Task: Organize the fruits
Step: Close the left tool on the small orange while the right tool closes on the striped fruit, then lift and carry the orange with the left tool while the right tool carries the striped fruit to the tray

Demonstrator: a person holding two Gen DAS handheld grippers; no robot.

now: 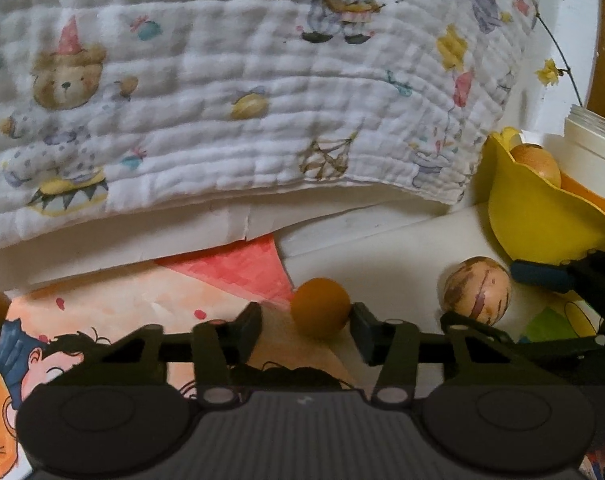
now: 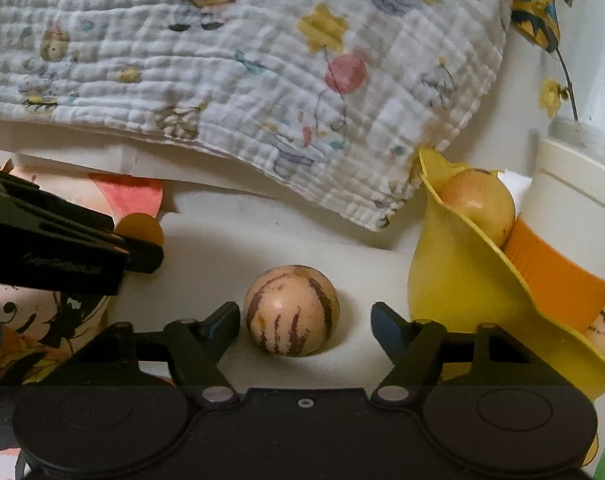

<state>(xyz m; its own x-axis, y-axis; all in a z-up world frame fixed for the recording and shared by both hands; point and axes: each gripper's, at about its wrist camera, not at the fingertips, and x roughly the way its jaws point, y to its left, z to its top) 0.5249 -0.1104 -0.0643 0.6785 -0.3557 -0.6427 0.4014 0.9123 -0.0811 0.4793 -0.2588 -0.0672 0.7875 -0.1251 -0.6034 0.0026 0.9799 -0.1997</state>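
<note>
A quilted blanket (image 1: 230,92) printed with bears fills the back of both views, draped over stacked white sheets whose far edges it hides. On the right, a yellow wavy-rimmed bowl (image 2: 458,280) holds a pale yellow-pink fruit (image 2: 478,208), half hidden by the rim, beside a white cup with an orange band (image 2: 562,248); a second striped fruit low in the bowl is cut off. On the white worktop (image 2: 230,256), the striped fruit (image 2: 290,310) lies between the spread fingers of the right claw (image 2: 305,326), just beside the left finger. The left claw (image 1: 305,326) is spread around the small orange fruit (image 1: 320,307), which touches its right finger.
</note>
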